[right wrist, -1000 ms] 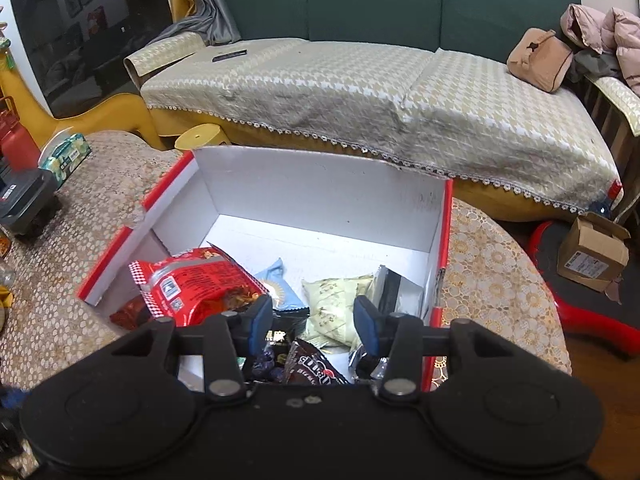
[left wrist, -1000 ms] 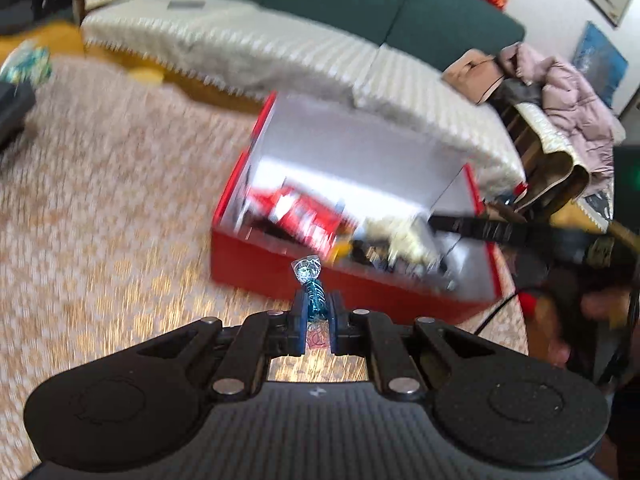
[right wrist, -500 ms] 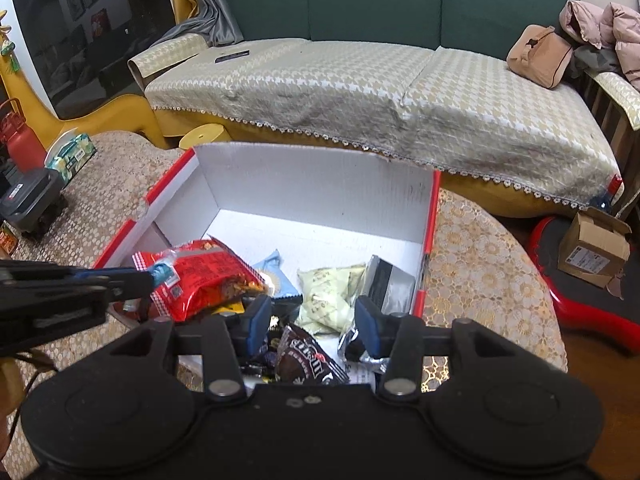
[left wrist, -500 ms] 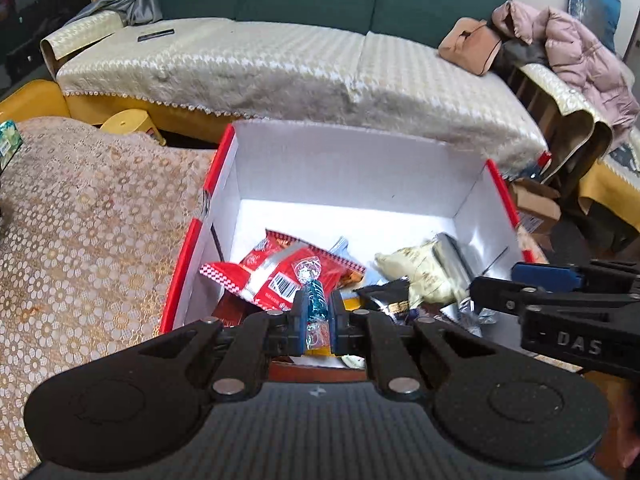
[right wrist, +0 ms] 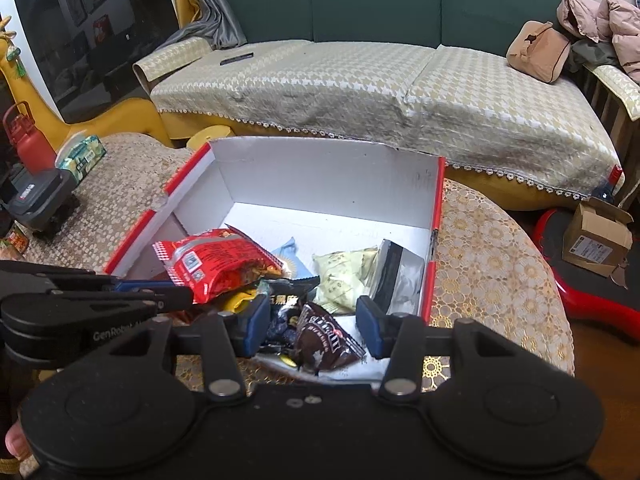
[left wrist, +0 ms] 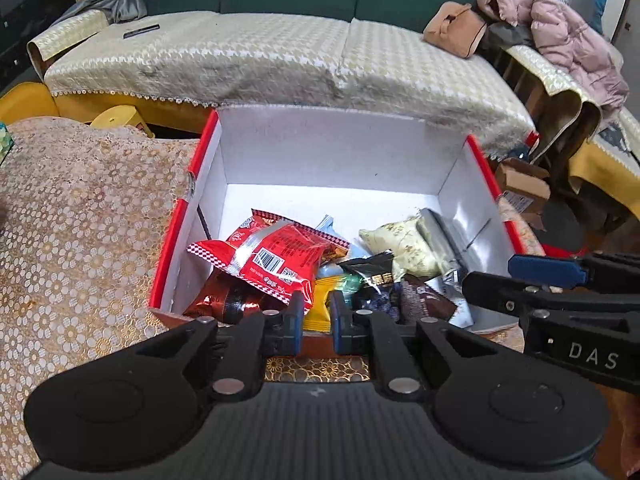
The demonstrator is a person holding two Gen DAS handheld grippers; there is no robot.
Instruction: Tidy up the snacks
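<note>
Jaws, left gripper (left wrist: 313, 320): parted a little, having just been opening; nothing between the blue pads. The small candy in a clear blue twist wrapper (left wrist: 352, 282) appears to lie just beyond them, lower centre of the left-wrist frame, on the snack pile in the red cardboard box with white lining (left wrist: 320, 152).

Jaws, right gripper (right wrist: 311, 330): moderately apart, empty, hovering over the dark brown chocolate pouch (right wrist: 324, 340) at lower centre.

Contents outward: red crinkled snack bag with barcode (left wrist: 276, 256), pale green patterned pouch (left wrist: 404, 248), silver foil pack (left wrist: 444, 236).

Handling advice: lift the left gripper straight up and clear, so the released candy is not dragged out.
</note>
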